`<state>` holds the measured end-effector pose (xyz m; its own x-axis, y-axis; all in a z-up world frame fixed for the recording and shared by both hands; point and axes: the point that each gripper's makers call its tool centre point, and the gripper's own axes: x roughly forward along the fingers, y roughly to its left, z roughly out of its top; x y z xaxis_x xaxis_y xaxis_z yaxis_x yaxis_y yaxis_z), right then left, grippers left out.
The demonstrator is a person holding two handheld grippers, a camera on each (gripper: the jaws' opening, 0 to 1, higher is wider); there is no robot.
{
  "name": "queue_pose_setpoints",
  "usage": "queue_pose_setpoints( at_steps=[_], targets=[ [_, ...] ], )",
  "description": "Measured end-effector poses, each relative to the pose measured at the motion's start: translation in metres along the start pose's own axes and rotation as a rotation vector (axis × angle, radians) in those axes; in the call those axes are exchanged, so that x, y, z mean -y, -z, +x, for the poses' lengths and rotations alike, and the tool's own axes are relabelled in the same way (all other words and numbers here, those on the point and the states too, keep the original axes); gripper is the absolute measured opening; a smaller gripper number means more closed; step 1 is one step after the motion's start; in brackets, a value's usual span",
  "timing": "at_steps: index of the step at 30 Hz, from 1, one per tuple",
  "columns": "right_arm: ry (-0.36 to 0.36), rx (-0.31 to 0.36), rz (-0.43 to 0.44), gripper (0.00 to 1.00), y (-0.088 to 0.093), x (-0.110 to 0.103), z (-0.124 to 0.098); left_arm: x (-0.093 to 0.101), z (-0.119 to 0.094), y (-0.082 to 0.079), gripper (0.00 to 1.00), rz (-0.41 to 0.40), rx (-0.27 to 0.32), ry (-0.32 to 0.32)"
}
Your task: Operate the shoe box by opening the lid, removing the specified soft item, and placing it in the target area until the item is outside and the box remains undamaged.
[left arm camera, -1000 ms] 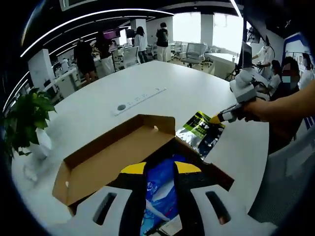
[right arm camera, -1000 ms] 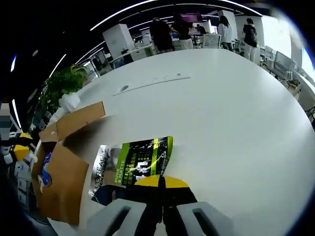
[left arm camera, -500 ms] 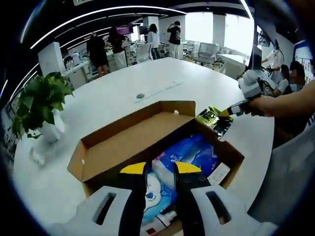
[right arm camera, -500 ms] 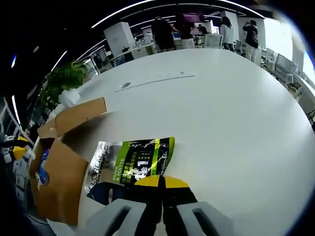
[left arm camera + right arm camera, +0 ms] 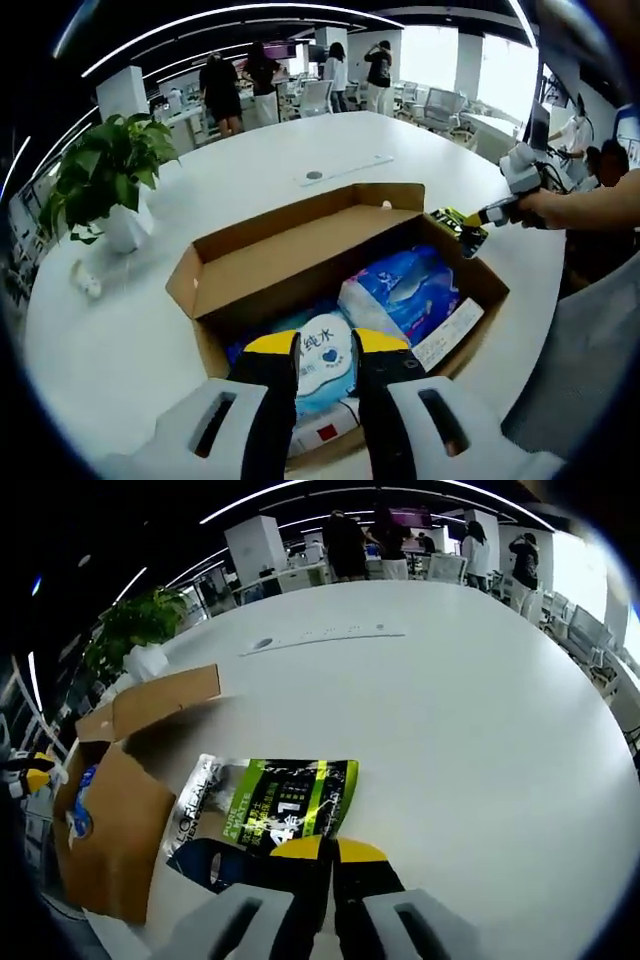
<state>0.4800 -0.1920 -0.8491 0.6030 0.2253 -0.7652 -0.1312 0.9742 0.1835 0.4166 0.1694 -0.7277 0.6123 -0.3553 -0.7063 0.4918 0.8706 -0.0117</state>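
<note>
1. Nearest the left camera, the left gripper (image 5: 325, 345) hung over the open shoe box (image 5: 470, 270), jaws a narrow gap apart and empty, tips just above a white-and-blue soft pack (image 5: 325, 365). Risk: dropping with that narrow gap would likely jab the pack rather than straddle it, and could press down on the near box wall.
2. Beside that pack lay a larger blue soft pack (image 5: 405, 290) and a white card (image 5: 447, 335) against the right wall. Risk: I couldn't tell which soft item is the specified one; a wrong pick is possible.
3. Box lid (image 5: 270, 262) was folded back on the far side, already open. Risk: an arm sweeping across could catch it and crease or tear the hinge.
4. Right gripper (image 5: 330, 855) was clamped on the edge of a green-and-silver sachet (image 5: 285, 800), which lay on the white table (image 5: 480, 730) just beside the box's outer wall (image 5: 110, 825). That item was outside the box.
5. Risk there: grip was at the sachet's very edge, so it could slip if lifted or dragged. It also sat close to the box; sliding it leftward could shove the cardboard.
6. Further off: a potted plant (image 5: 100, 185) near the left table edge and a long strip (image 5: 325, 638) mid-table, well apart from the work. Low risk unless the target area is that way.
7. People stood beyond the table; not a factor.
</note>
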Motion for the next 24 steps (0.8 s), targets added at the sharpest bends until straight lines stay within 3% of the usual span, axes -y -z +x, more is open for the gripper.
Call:
queue_pose_setpoints(
  at_steps=[11,24],
  targets=[
    [0.016,0.028,-0.047,0.02,-0.011,0.007,-0.009,-0.020,-0.024,0.019,0.21,-0.033,0.003,-0.062],
    [-0.014,0.038,-0.186,0.11,-0.013,-0.003,-0.017,-0.037,-0.040,0.043,0.21,-0.085,-0.009,-0.111]
  ],
)
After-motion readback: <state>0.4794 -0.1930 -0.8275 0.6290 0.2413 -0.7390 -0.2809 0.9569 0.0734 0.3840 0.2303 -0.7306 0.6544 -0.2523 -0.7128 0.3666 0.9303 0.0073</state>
